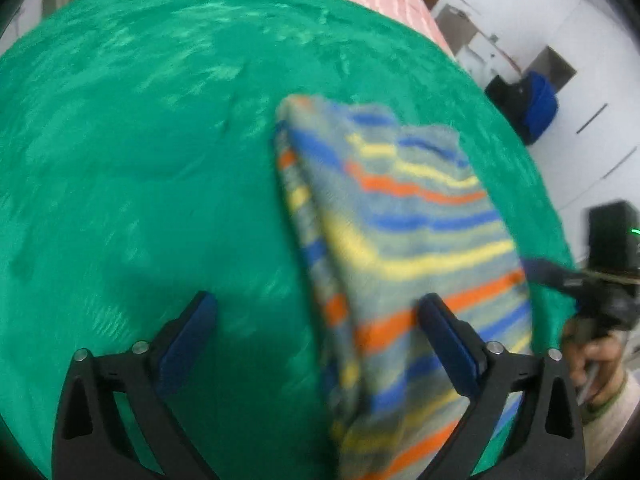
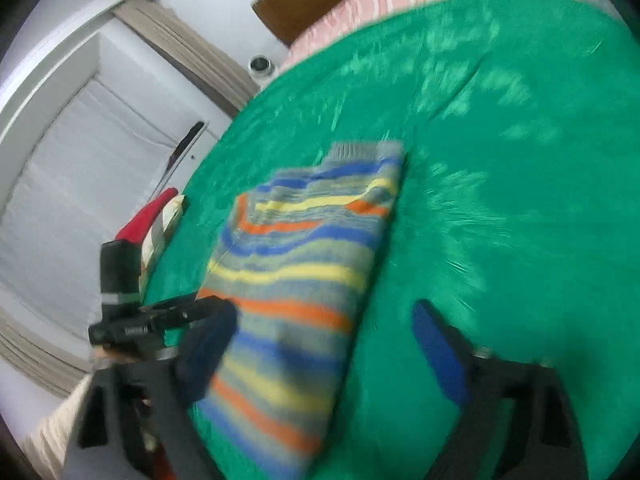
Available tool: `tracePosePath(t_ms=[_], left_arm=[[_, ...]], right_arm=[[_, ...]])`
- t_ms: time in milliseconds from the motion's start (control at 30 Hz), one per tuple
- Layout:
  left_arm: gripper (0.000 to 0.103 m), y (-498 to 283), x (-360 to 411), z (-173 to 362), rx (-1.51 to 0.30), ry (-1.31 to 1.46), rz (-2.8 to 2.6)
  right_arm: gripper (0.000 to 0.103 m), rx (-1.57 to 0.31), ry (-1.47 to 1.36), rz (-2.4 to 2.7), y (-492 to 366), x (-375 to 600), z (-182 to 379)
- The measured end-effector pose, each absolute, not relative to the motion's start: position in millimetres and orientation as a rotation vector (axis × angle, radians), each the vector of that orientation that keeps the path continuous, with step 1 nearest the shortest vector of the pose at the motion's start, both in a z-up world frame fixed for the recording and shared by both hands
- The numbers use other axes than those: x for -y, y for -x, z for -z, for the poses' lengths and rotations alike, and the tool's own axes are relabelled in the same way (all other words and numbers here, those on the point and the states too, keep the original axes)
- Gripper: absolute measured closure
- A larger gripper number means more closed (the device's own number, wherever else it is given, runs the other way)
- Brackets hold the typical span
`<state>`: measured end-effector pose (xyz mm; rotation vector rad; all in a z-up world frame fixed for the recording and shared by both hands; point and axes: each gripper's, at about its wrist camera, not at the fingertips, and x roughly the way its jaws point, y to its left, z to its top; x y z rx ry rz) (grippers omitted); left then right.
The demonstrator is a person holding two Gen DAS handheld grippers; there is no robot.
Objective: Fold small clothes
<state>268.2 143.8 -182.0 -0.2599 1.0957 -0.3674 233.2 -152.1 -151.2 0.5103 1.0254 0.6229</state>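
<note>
While folded, sweater (image 1: 404, 240) lies beneath left gripper (image 1: 316, 308).

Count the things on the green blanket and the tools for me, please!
Striped sweater: 1
Green blanket: 1
Tools: 2, the left tool and the right tool
Total: 4

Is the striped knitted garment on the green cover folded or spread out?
Folded. The grey knitted garment with blue, yellow and orange stripes lies as a narrow layered bundle; stacked edges show along one side.
</note>
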Motion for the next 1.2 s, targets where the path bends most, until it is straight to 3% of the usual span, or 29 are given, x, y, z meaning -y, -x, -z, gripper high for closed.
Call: tracePosePath(t_ms=[67,100,133,167,233,333,500,533,600,633,667,700,733,867,1000,1200], left_arm=[[0.055,-278,-133,187,-1.139,0.311,0.427],[0.064,-280,-128,191,-1.152,0.3,0.423],[0.081,-280,-124,192,-1.148,0.28,0.418],[0.086,-278,-122,190,-1.135,0.272,0.406],[0.088,-271,-120,181,-1.102,0.269,0.377],[0.088,-257,-113,154,-1.023,0.23,0.366],[0.088,-257,-108,91,-0.869,0.2,0.385],[0.086,-259,-106,85,-0.85,0.192,0.381],[0.064,-273,-101,80,-0.827,0.171,0.337],[0.025,-280,-97,84,-0.829,0.15,0.309],[0.0,-283,-93,89,-0.828,0.129,0.283],[0.001,-279,-93,98,-0.805,0.09,0.222],[0.002,-274,-92,104,-0.797,0.069,0.189],[0.002,-232,-99,115,-0.735,0.035,0.129],[0.001,-181,-96,91,-0.557,-0.009,0.059],[0.0,-147,-83,56,-0.559,-0.004,0.069]], right_arm=[[0.034,-1.074,-0.567,-0.695,-253,131,168],[0.04,-1.095,-0.586,-0.711,-259,123,174],[0.057,-1.102,-0.588,-0.686,-263,115,178],[0.067,-1.111,-0.549,-0.637,-260,108,178],[0.073,-1.088,-0.344,-0.556,-252,89,164],[0.077,-0.897,0.1,-0.485,-211,41,124],[0.077,-0.709,0.145,-0.461,-191,36,74],[0.077,-0.68,0.12,-0.451,-194,42,63],[0.076,-0.665,0.078,-0.437,-205,50,51],[0.073,-0.663,0.041,-0.426,-214,58,48],[0.066,-0.667,0.001,-0.411,-224,68,47],[0.038,-0.691,-0.026,-0.399,-235,79,51],[0.0,-0.739,-0.016,-0.35,-245,91,60],[0.001,-0.766,0.105,-0.209,-225,141,85],[0.001,-0.744,0.209,-0.152,-168,158,92],[0.001,-0.585,0.151,-0.065,-92,175,50]])
